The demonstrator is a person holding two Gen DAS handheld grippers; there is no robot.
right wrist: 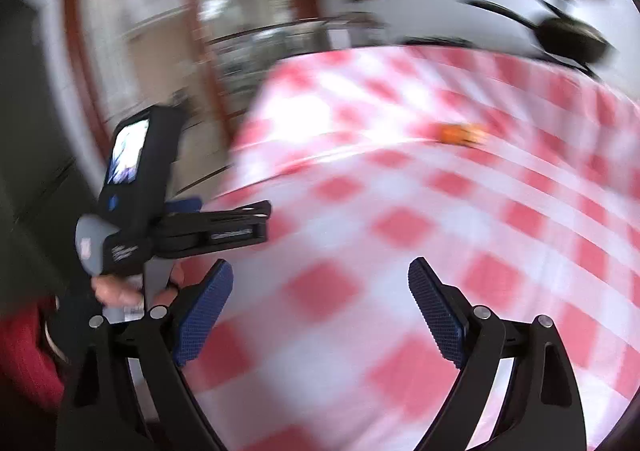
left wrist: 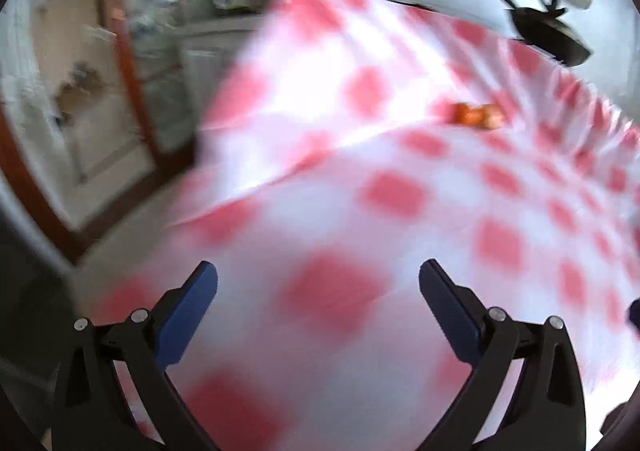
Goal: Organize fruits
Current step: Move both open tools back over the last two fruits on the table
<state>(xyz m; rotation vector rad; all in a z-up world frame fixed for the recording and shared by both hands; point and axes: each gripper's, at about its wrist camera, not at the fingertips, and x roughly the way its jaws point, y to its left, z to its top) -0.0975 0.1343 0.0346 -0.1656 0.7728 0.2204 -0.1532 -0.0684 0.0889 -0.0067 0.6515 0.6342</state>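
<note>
Left gripper [left wrist: 318, 271], right gripper [right wrist: 321, 271] — jaws wide, empty, above checked tablecloth [left wrist: 400, 187]; blurred orange fruit [left wrist: 476, 115] beyond.

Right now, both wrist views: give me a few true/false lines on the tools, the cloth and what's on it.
1. The left tool is clamped on a fruit. False: it is open, nothing between its fingers.
2. The right tool is open and empty. True.
3. The tablecloth is plain blue. False: red and white checks.
4. A small orange object lies on the cloth, far from both tools. True.
5. A dark pan sits beyond the table's far edge. True.
</note>
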